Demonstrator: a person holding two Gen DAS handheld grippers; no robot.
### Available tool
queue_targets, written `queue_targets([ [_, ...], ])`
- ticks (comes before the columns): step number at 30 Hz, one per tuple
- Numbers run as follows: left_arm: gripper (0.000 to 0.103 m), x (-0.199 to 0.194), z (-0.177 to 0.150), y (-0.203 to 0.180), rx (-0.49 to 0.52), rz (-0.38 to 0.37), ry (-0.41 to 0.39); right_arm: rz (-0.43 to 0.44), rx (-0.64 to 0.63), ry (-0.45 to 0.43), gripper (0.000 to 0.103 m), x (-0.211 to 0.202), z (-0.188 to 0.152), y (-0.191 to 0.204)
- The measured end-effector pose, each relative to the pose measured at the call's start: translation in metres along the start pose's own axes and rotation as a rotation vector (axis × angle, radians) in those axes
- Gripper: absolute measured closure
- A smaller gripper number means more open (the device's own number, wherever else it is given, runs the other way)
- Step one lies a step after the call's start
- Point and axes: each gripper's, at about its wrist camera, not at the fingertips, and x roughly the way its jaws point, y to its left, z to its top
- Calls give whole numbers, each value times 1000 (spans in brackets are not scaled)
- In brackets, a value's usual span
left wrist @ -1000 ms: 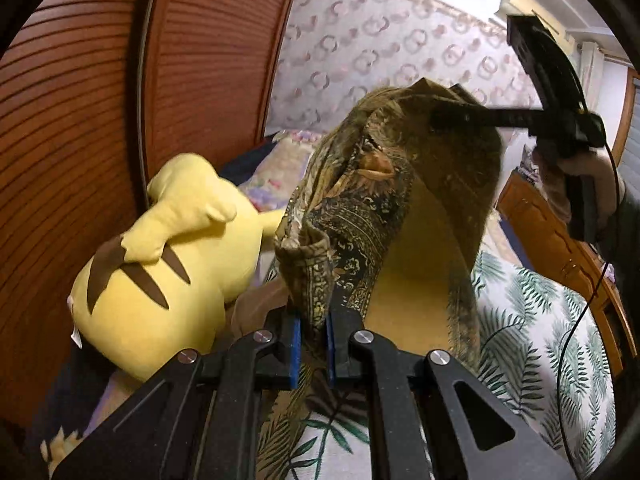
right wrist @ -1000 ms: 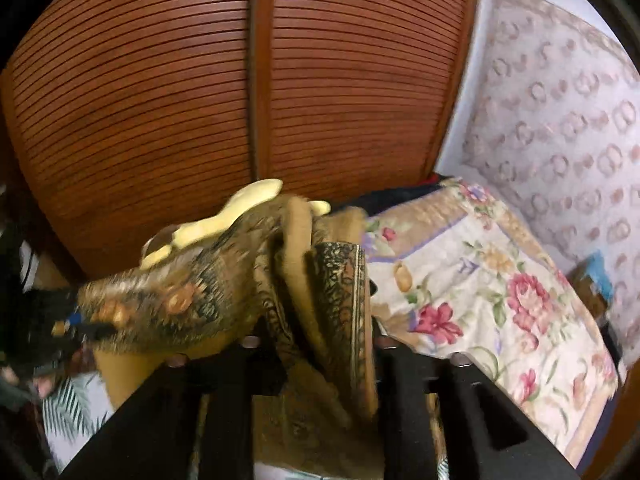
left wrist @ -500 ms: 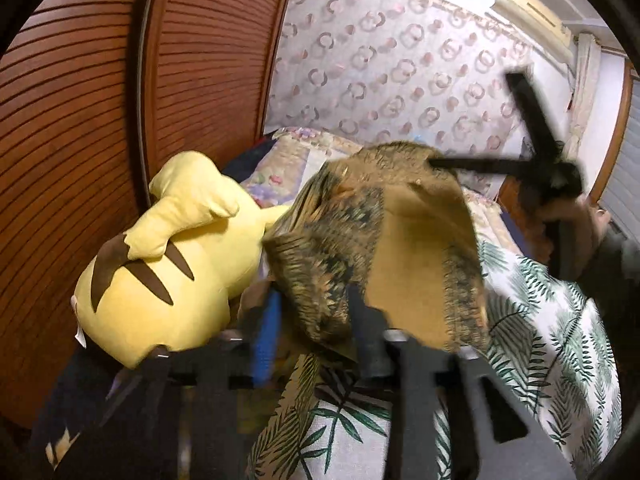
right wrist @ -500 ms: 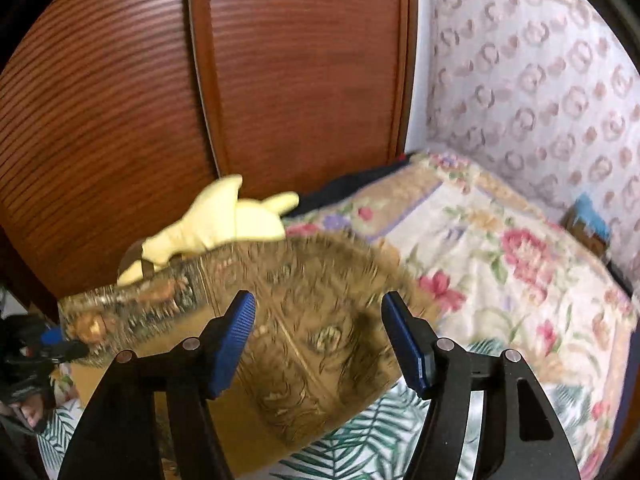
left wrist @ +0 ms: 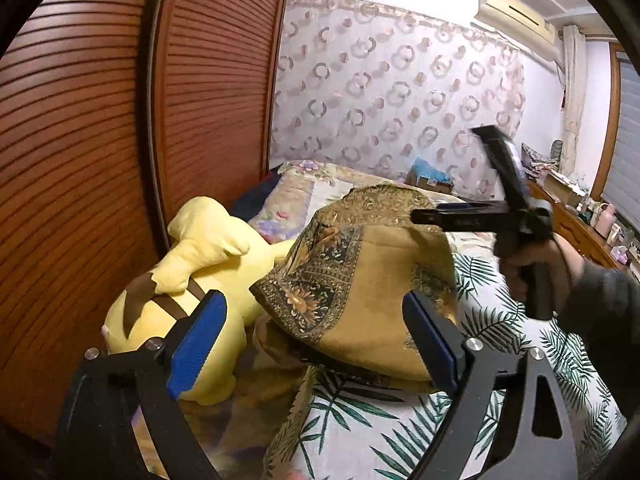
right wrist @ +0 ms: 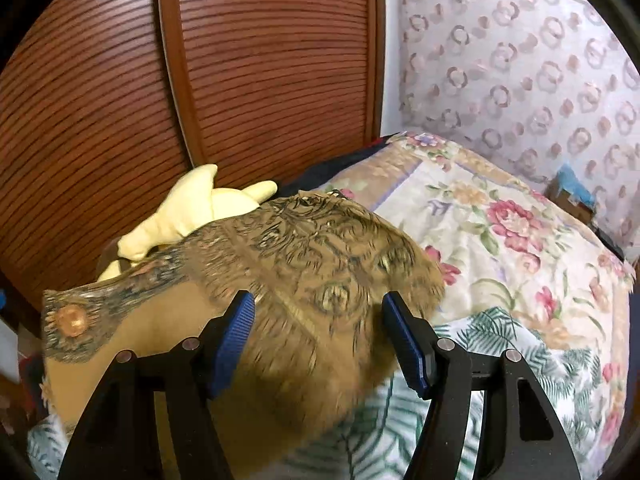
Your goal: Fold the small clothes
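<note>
A small mustard-brown garment with a dark ornate border (left wrist: 360, 280) drops loose onto the palm-leaf sheet (left wrist: 500, 344) of the bed; it shows blurred in the right wrist view (right wrist: 288, 304). My left gripper (left wrist: 316, 344) is open, its blue pads wide apart in front of the cloth, holding nothing. My right gripper (right wrist: 318, 340) is open over the falling cloth and also shows in the left wrist view (left wrist: 472, 216), held by a hand above the garment's far edge.
A yellow plush toy (left wrist: 192, 280) lies left of the garment against the wooden louvred wardrobe doors (left wrist: 120, 140). A floral quilt (right wrist: 500, 232) covers the far bed. A dresser with small items (left wrist: 592, 216) stands at right, and a box (left wrist: 432, 176) by the wall.
Both grippers were shut on the garment, holding it up; both have opened and let go. The cloth has dropped and spread toward the bed.
</note>
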Motion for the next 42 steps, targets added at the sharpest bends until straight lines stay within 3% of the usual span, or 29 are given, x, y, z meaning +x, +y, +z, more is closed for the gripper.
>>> queue_targets([
  [13,13,-38,-12,-58,82,-86,-46,-110,51,-150,35,-165,-105,32],
  [22,13,-60,-30,-106,149,-169,-55,-201,128,-196,35,-244,-178,62],
  [26,13,-69,-38,-123,172,-199,-58,-247,182,-211,25,-274,-206,75],
  [31,13,-84,-48,-145,200,-235,-59,-302,232,-231,18,-304,-228,92],
  [35,13,-98,-51,-158,204,-265,-70,-380,268,-267,18,-332,-241,112],
  [42,13,-119,-44,-180,223,-293,-92,-435,316,-324,18,-378,-258,140],
])
